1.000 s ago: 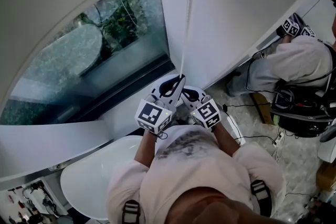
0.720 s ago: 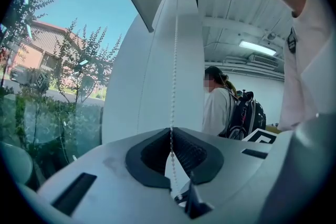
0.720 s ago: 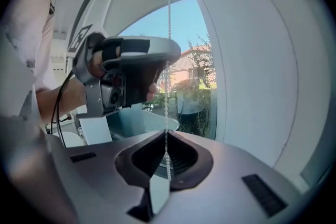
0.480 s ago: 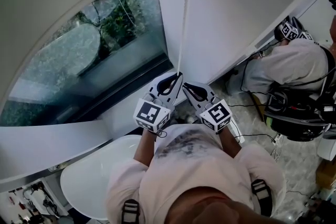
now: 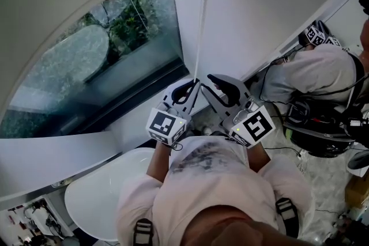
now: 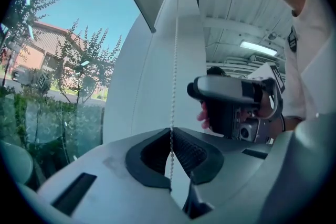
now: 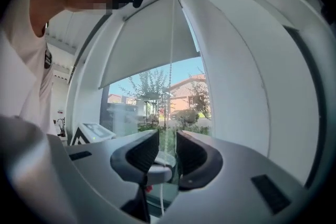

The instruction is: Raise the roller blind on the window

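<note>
You stood at the right side of one window (image 5: 104, 55), holding two grippers close together at chest height. Your left gripper (image 6: 171, 132) was clamped on the single white bead cord (image 6: 175, 60), its dark pads (image 6: 197, 152) meeting on the beads. Your right gripper (image 7: 167, 152) had its jaws apart and gripped nothing. The cord hung in line with that gap, though it was hard to tell whether it ran between the jaws or just beyond them. The one roller blind (image 7: 147, 44) covered the upper part of the glass, and trees (image 7: 149, 84) and a reddish house (image 7: 186, 86) showed below its bottom edge. The only print on show was black-and-white square patterns. You had one marker cube (image 5: 167, 125) on each gripper, and a third cube (image 5: 316, 33) sat beside a second person (image 5: 323, 75) at the far right.
</note>
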